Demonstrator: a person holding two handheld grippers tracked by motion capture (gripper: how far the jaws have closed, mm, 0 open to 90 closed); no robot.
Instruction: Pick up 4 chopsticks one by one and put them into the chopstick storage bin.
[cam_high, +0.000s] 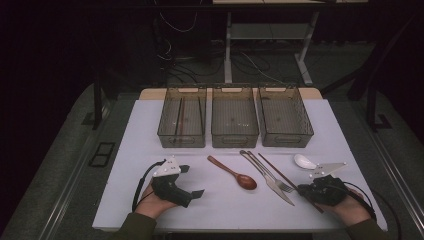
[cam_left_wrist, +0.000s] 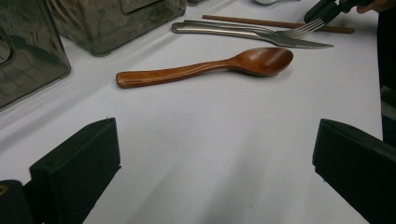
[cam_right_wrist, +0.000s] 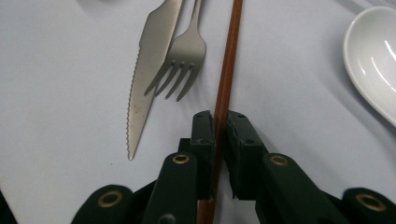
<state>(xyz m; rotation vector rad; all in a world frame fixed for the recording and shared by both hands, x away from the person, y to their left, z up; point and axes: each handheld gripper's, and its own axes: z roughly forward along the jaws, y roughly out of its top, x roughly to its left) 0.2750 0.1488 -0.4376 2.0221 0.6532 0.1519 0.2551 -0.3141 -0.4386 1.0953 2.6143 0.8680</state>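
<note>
My right gripper (cam_right_wrist: 220, 116) lies low over the white table at the right (cam_high: 302, 189), and its two black jaws are shut on a brown chopstick (cam_right_wrist: 229, 60) near its close end. The chopstick (cam_high: 276, 170) stretches away toward the bins. Just left of it lie a steel fork (cam_right_wrist: 184, 60) and a serrated knife (cam_right_wrist: 147, 60). A wooden spoon (cam_high: 235, 174) rests mid-table. My left gripper (cam_high: 192, 181) sits at the left, open, with bare table between its jaws (cam_left_wrist: 215, 154) and the wooden spoon (cam_left_wrist: 210, 67) ahead of it.
Three translucent bins stand in a row at the back: left (cam_high: 181, 141), middle (cam_high: 235, 141), right (cam_high: 287, 140). The left one holds a thin brown stick (cam_high: 182, 115). A white ceramic spoon (cam_high: 304, 161) lies beside the right gripper.
</note>
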